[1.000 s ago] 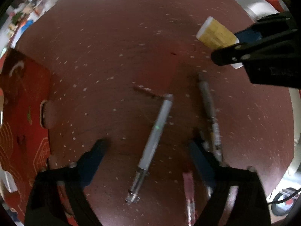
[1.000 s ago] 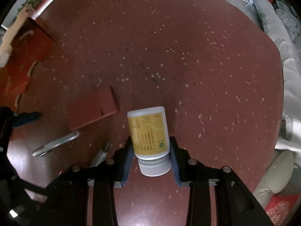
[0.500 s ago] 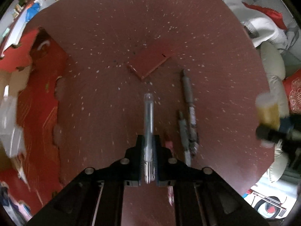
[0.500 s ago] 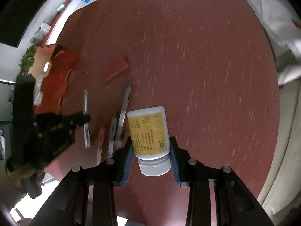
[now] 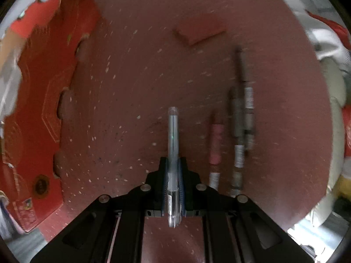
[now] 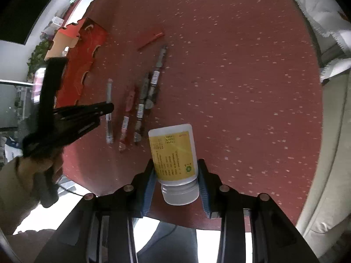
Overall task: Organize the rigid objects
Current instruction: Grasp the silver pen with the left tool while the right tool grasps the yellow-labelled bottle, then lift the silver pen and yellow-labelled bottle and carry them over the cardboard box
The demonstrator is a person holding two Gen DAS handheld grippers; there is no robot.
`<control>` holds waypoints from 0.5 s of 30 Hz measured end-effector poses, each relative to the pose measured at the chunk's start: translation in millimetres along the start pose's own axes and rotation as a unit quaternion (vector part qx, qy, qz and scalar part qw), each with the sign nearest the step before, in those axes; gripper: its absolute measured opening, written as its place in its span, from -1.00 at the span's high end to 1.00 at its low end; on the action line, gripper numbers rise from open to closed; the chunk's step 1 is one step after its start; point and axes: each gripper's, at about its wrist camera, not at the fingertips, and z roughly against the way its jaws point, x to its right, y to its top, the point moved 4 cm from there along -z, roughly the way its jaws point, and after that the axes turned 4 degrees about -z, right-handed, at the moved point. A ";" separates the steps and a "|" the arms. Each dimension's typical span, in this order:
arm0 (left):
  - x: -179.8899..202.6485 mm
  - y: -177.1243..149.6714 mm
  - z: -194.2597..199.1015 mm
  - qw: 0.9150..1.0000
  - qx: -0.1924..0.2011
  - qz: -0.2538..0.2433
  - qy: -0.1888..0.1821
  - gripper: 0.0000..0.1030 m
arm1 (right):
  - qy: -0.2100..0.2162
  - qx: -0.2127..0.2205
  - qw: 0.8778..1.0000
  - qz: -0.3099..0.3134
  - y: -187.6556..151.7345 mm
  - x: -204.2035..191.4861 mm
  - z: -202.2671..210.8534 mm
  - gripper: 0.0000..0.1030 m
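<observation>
The left gripper (image 5: 173, 171) is clamping one clear pen (image 5: 172, 144) near its cap end, the pen's long axis running straight ahead along the fingers, above the red table (image 5: 136, 70). The right gripper (image 6: 175, 175) is gripping one white bottle (image 6: 174, 155) by its shoulder, cap toward the camera and base pointing away; its yellow label is carrying small print too fine to read. Farther off, three pens (image 5: 239, 135) are lying side by side, roughly parallel, with one red card (image 5: 200, 31) beyond them and one red box (image 5: 43, 100) at the left.
</observation>
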 end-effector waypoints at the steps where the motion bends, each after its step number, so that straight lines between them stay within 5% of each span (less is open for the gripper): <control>1: 0.0 2.1 -0.6 1.000 0.009 0.004 0.001 0.77 | -0.004 0.001 1.000 -0.001 -2.4 3.7 3.3 0.27; 5: 6.7 3.2 0.0 0.998 0.022 -0.019 0.047 0.36 | -0.014 -0.001 1.000 -0.013 -11.3 23.3 11.3 0.27; 7: 8.9 -1.6 -0.8 0.997 0.019 -0.024 0.065 -0.10 | -0.014 -0.006 1.000 -0.018 -12.1 27.6 10.0 0.27; 9: 13.2 -10.5 -1.7 0.998 0.012 -0.029 0.056 -0.11 | -0.014 -0.006 1.000 -0.017 -10.1 28.0 10.4 0.27; 11: 21.3 -18.2 -3.1 0.998 0.001 -0.049 0.049 0.03 | -0.011 -0.001 1.000 -0.010 -6.6 23.6 13.0 0.27; 12: 26.0 -20.2 -3.0 0.998 0.001 -0.056 0.037 0.52 | -0.010 0.001 1.000 -0.007 -5.6 21.5 15.5 0.27; 13: 32.5 -22.1 -3.3 0.997 -0.005 -0.066 0.027 0.76 | -0.009 0.004 1.000 -0.004 -3.9 18.8 17.3 0.27; 15: 39.3 -25.2 -4.4 0.997 -0.018 -0.074 0.028 0.78 | -0.005 0.009 1.000 0.005 0.9 12.0 20.6 0.27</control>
